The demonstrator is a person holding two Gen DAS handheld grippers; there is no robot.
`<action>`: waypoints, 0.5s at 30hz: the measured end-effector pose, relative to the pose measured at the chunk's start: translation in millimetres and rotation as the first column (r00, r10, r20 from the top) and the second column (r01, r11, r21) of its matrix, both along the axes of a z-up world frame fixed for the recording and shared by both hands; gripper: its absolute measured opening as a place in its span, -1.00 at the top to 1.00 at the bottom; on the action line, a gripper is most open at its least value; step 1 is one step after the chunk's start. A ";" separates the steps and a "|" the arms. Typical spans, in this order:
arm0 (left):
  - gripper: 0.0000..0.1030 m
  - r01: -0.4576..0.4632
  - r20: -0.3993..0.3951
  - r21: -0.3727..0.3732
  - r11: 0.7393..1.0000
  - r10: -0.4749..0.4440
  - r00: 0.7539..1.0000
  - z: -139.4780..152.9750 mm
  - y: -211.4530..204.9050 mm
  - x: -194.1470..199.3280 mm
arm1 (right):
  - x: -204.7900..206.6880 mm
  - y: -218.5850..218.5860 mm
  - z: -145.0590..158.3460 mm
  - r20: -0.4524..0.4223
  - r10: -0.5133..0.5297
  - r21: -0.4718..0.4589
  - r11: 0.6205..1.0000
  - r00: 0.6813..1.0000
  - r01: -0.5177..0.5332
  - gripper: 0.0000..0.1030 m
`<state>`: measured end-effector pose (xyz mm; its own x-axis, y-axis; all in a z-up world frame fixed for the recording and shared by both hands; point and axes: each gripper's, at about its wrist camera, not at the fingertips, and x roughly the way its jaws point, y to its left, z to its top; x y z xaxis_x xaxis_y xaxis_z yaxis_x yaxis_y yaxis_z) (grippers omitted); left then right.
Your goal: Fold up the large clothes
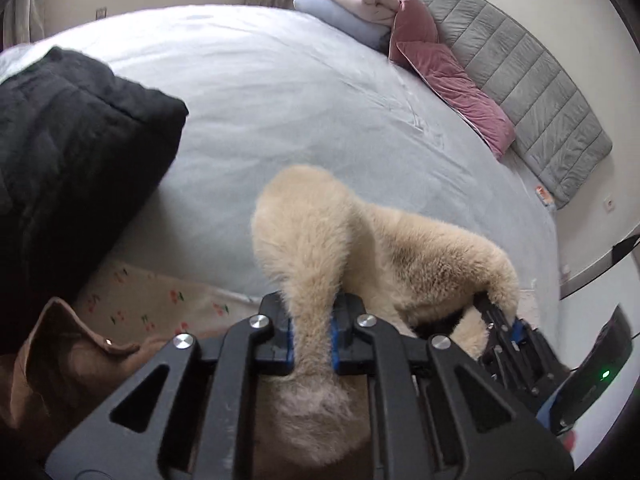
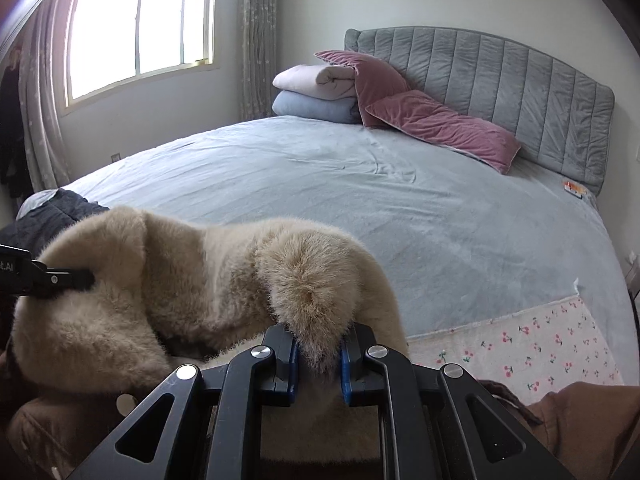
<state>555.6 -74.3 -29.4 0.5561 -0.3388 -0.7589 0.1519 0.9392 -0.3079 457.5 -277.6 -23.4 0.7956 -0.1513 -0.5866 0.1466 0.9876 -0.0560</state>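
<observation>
A brown coat (image 1: 36,380) with a thick cream fur collar (image 1: 320,240) lies at the near edge of the bed. My left gripper (image 1: 312,340) is shut on a fold of the fur collar. My right gripper (image 2: 318,356) is shut on another bunch of the same fur collar (image 2: 200,280). In the left wrist view the right gripper (image 1: 508,332) shows at the right, gripping the fur. In the right wrist view the left gripper (image 2: 76,279) shows at the far left, clamped on the fur. The brown coat (image 2: 580,420) shows beneath.
The bed (image 2: 400,200) has a light blue-grey sheet. A black padded garment (image 1: 68,160) lies at the left. Folded blankets (image 2: 316,92), pink pillows (image 2: 440,124) and a grey headboard (image 2: 520,92) are at the far end. A cherry-print cloth (image 2: 520,344) lies near.
</observation>
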 end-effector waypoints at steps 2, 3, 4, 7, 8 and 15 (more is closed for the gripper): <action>0.68 0.004 0.029 0.051 0.999 -0.005 1.000 -28.2 -7.2 7.5 | 17.7 -1.8 -15.3 -0.055 0.007 0.040 0.999 0.998 -0.005 0.71; 0.54 0.006 0.003 0.067 0.998 -0.007 1.000 -48.4 -11.8 11.5 | 25.6 -5.0 -27.5 -0.096 0.012 0.052 0.999 0.995 -0.007 0.66; 0.34 0.008 -0.026 0.082 0.997 -0.006 1.000 -64.7 -11.4 12.9 | 32.7 -8.5 -39.2 -0.136 0.027 0.075 0.997 0.990 -0.017 0.61; -0.14 0.000 0.004 0.076 0.997 -0.001 1.000 -69.6 -2.8 2.6 | 32.2 -27.6 -50.3 -0.147 0.099 0.187 0.980 0.984 -0.071 0.26; -0.22 0.010 0.022 0.081 0.997 -0.011 1.000 -59.6 1.7 -3.2 | 28.8 -34.7 -45.7 -0.141 0.119 0.222 0.971 0.983 -0.086 0.12; -0.63 0.087 0.066 0.201 0.976 -0.102 0.993 5.5 10.5 -64.3 | -26.7 -58.2 20.9 -0.170 0.157 0.188 0.974 0.973 -0.124 -0.33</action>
